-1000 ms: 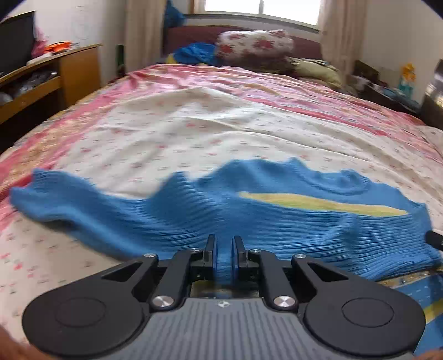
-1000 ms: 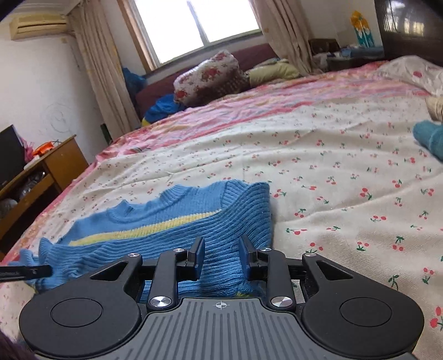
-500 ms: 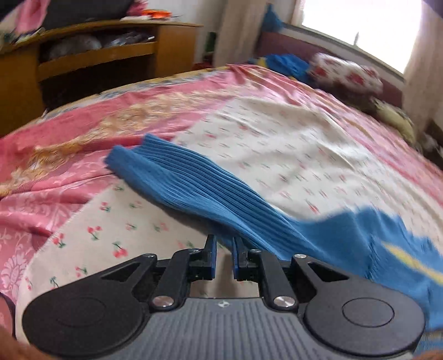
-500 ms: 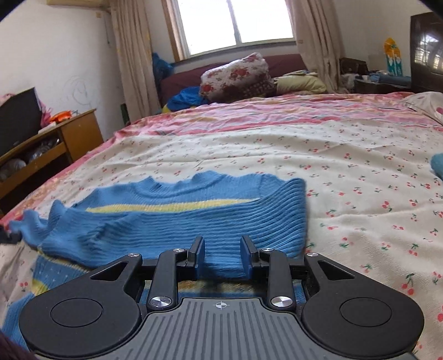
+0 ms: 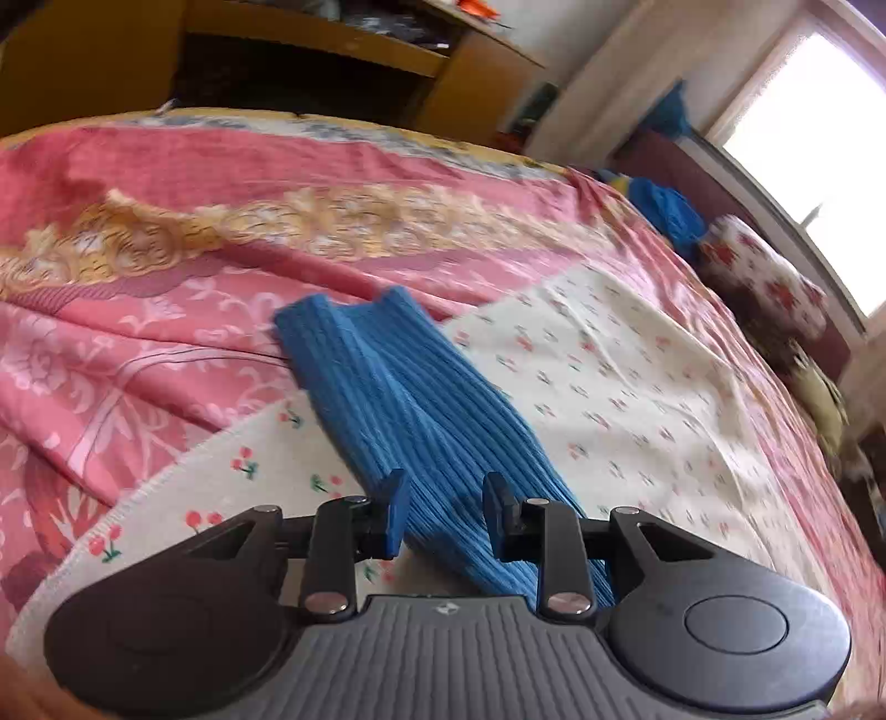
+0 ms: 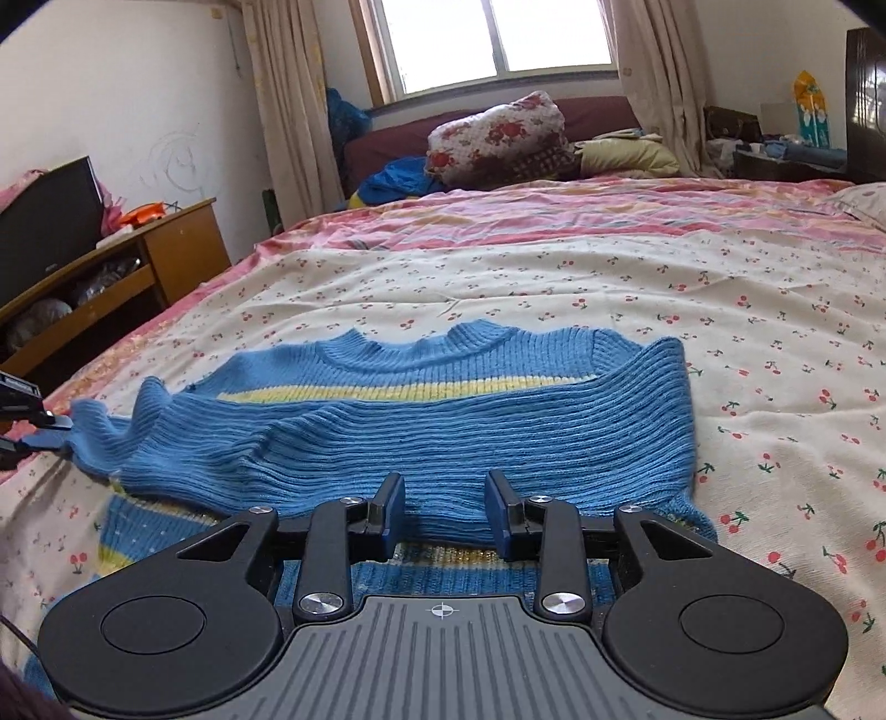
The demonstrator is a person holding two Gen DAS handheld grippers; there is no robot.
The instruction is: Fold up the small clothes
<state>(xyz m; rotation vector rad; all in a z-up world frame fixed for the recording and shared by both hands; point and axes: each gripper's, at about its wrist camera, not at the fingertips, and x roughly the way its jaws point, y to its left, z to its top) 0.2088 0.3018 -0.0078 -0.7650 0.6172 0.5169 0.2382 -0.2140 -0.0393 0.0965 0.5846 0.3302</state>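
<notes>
Blue ribbed knit identifies the task item: a small sweater [image 6: 421, 421] with a yellow chest stripe [image 6: 410, 390], lying flat on the bed [image 6: 692, 288]. The bed carries a cream sheet printed with cherries and a pink patterned border. In the right wrist view, one sleeve is folded across the sweater's body and ends near its right edge. The other sleeve [image 5: 398, 404] extends toward the pink border at the bed's left side, as seen in the left wrist view.

Left gripper [image 5: 446, 512]: jaws spread apart, with the extended sleeve running between the two fingers. The fingers are not closed on the fabric. Whether the pads touch the knit cannot be determined. In the right wrist view, this gripper's fingers appear at the frame's left edge, at the sleeve cuff.

Right gripper [image 6: 443, 512]: jaws spread apart and holding nothing. It sits low over the sweater's lower body, with the folded sleeve just ahead of its fingertips.

Background: a wooden desk [image 6: 166, 255] stands beside the bed, and a floral pillow [image 6: 498, 135] lies below the window [image 6: 498, 39].
</notes>
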